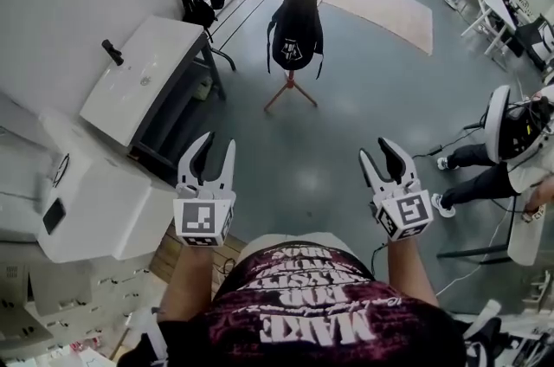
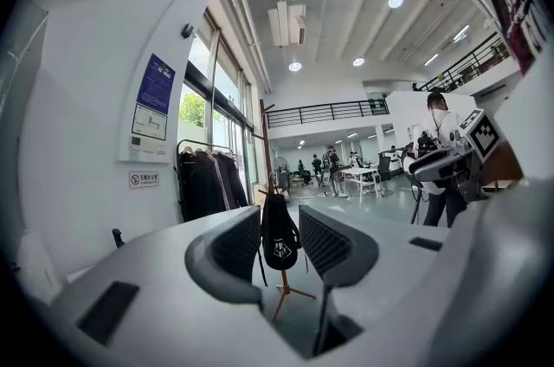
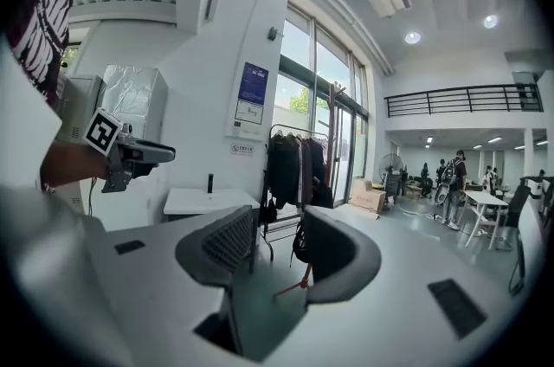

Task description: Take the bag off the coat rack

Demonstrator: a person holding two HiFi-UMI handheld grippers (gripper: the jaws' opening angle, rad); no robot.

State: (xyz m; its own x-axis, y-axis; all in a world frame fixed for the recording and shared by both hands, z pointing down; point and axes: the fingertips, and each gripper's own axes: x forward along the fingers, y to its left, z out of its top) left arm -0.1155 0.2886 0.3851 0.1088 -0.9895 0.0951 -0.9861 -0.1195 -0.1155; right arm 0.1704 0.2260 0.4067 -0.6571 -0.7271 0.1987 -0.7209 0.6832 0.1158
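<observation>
Left tongs (image 1: 218, 142) and right tongs (image 1: 376, 151) both released, empty; bag (image 1: 297, 32) well ahead. We risk toppling the thin-legged coat rack (image 1: 291, 86) if we pull sideways rather than lift.

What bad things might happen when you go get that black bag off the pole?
1. The coat rack stands on thin, spread legs. Tugging the bag sideways might tip it over.
2. The bag hangs from the pole by its strap, which may snag unless it is lifted up first.
3. The left gripper and right gripper are open, empty and well short of the bag. A weak pinch on soft fabric might let it drop.
</observation>
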